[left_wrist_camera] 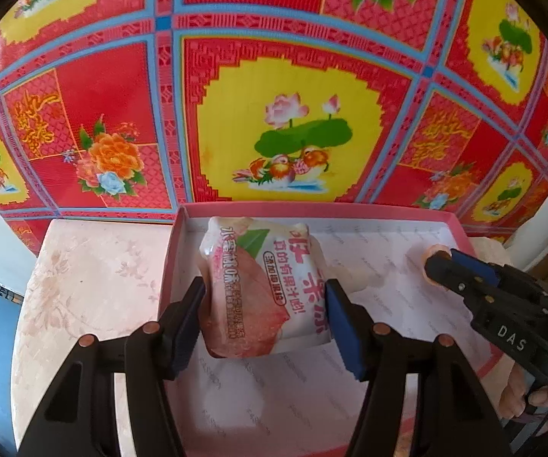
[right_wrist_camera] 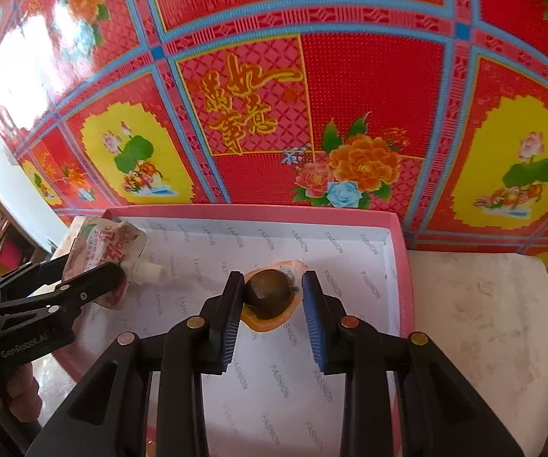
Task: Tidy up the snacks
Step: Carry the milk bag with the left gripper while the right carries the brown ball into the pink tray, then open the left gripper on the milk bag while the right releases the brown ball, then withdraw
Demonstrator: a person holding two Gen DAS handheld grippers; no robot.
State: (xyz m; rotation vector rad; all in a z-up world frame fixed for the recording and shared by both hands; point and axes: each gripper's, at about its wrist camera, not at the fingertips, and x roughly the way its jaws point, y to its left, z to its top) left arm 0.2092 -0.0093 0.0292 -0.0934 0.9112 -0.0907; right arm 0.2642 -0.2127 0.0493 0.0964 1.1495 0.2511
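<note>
L gripper (left_wrist_camera: 264, 327) clamps a pink-white jelly pouch (left_wrist_camera: 262, 285) w/ peach print & Chinese text, both pads pressed on its sides, over the near-left part of a pink box (left_wrist_camera: 460, 228). Pouch spout (right_wrist_camera: 150, 272) points right in the right wrist view. Box is shallow, lined w/ white paper printed "FASHION".

R gripper (right_wrist_camera: 272, 316) sits low in the box middle, jaws on either side of a small orange packet (right_wrist_camera: 272, 297) holding a dark round snack; pads look just at its edges, can't tell if they grip it or are only close beside it.

Box rests on a pale floral table (left_wrist_camera: 83, 289); behind it a red & yellow patterned cloth (left_wrist_camera: 289, 129) w/ lotus, ducks & peonies
</note>
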